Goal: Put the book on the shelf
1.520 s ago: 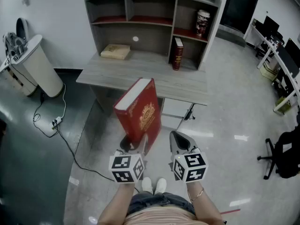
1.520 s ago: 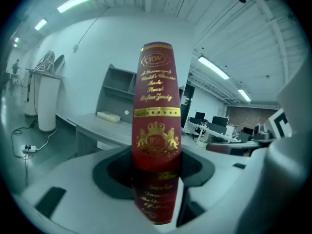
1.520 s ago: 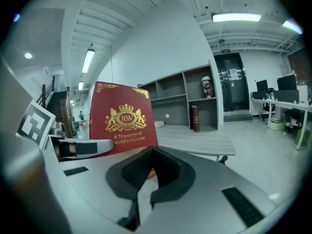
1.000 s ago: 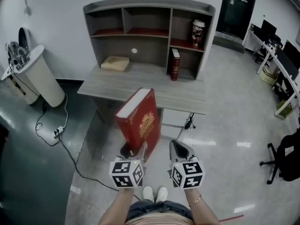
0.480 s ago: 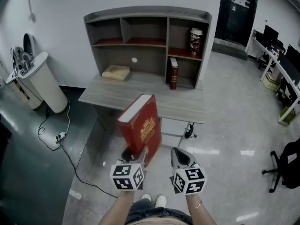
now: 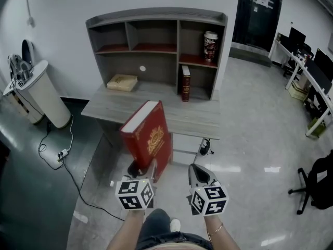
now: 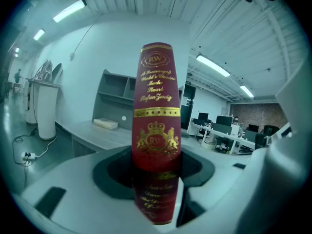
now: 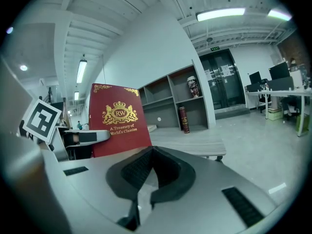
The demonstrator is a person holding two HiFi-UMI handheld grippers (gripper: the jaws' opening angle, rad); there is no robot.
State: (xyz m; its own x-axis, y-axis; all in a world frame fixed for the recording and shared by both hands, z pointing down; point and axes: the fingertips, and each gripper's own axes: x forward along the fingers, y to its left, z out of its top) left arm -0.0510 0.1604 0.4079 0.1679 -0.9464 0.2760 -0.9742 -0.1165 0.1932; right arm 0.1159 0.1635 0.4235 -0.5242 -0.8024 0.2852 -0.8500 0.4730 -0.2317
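My left fingers [image 6: 154, 167] stand wide apart and clamp the thick red hardback book with gold lettering [image 6: 147, 137] low down across its spine, one finger on each cover. The book stands upright in the air just past them, spine towards me and page edges pointing away. I judge I hold it this way so it can slide in page edges first and leave the spine showing.

My right fingers [image 6: 200, 174], just beside the left ones, are pressed together on nothing. They seem only to ride along, near enough to steady the heavy book if it sags.

Ahead of both is the grey wooden counter [image 6: 156, 113], which the book has not yet reached. Beyond it rises the grey open shelf [image 6: 156, 15].

A slim dark red book [image 6: 185, 83] stands upright in the lower compartment ahead and right of my fingers. That suggests mine belongs upright beside it.

A tan book [image 6: 122, 82] lies flat on the counter ahead and left. A patterned tin [image 6: 210, 39] sits in the upper right compartment, farthest off.
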